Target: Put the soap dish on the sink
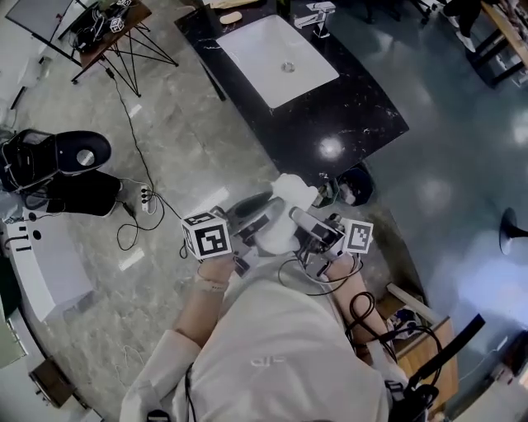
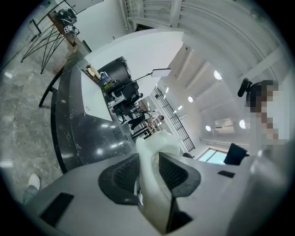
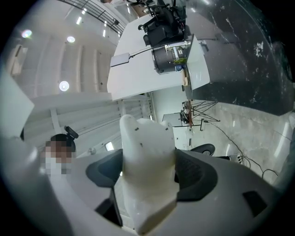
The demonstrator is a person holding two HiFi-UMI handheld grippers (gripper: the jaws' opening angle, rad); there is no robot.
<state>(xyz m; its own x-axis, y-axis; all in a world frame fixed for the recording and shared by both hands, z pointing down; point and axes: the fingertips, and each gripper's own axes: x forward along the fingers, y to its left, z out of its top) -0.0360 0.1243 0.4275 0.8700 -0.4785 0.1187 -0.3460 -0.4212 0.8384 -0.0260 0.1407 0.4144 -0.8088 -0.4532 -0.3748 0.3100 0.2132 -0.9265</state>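
A white soap dish (image 1: 285, 208) hangs in the air between both grippers, close in front of the person. My left gripper (image 1: 252, 221) is shut on one edge of the soap dish (image 2: 154, 175), whose rim stands on edge between the ribbed pads. My right gripper (image 1: 301, 227) is shut on the opposite side of the soap dish (image 3: 147, 166), which fills the gap between its pads. Farther ahead stands the black stone counter (image 1: 346, 107) with the white rectangular sink basin (image 1: 276, 58) and a chrome tap (image 1: 318, 18).
A soap bar (image 1: 231, 17) lies by the sink's far left corner. Left of the counter stands a folding stand (image 1: 115, 37), with a black case (image 1: 58, 157), a power strip (image 1: 147, 198) and cables on the marble floor. A stool base (image 1: 513, 232) is at the right.
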